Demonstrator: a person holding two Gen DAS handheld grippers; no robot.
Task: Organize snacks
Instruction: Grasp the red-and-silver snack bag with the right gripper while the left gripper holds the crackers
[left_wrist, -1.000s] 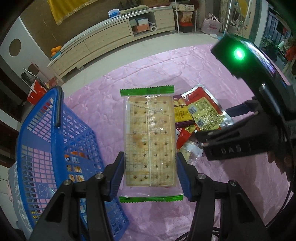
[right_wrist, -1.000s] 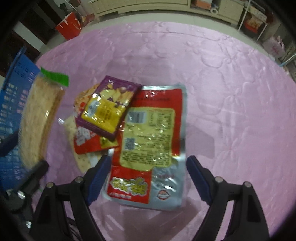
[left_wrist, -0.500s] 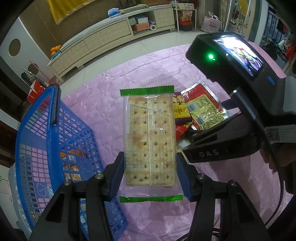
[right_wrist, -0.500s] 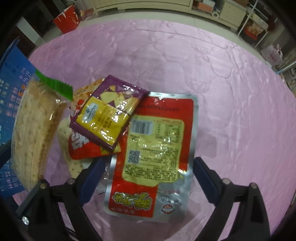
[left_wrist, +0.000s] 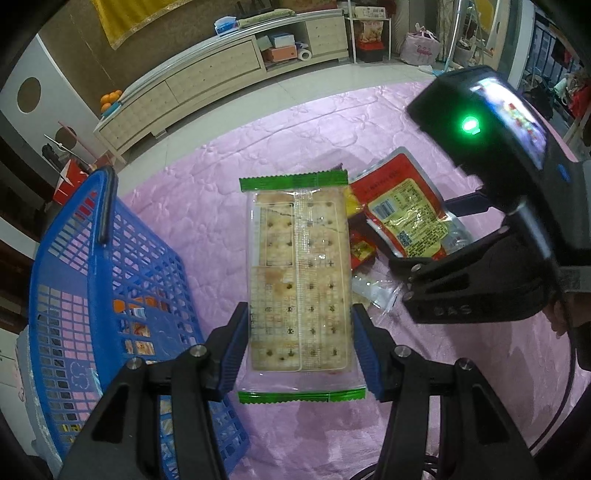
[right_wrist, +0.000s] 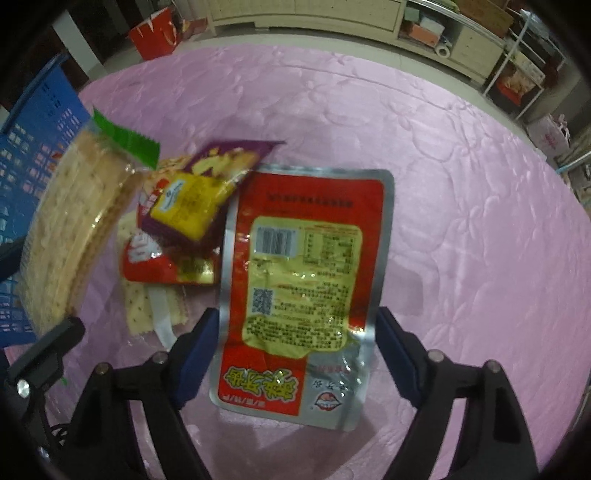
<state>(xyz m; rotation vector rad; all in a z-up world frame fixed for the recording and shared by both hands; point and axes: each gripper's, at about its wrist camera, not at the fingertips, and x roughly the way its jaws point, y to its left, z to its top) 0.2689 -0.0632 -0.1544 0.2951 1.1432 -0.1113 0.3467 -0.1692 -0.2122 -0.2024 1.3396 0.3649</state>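
Green-edged cracker pack (left_wrist: 299, 280) is clamped by the left hand-held gripper (left_wrist: 299, 347), blue basket (left_wrist: 74, 288) at nine o'clock. Red foil pouch (right_wrist: 303, 280) is straddled by the just-narrowing right hand-held gripper (right_wrist: 295, 350), pads apparently not pressing.

The cracker pack (left_wrist: 299, 284) sits between the left tongs (left_wrist: 299, 347), above the counter (left_wrist: 461, 387). The basket (left_wrist: 110, 280) stands to its left. To its right lies a heap of small packets (right_wrist: 192, 214), with the flat pouch (right_wrist: 306, 288) at the heap's right edge, between the right tongs (right_wrist: 295, 350).
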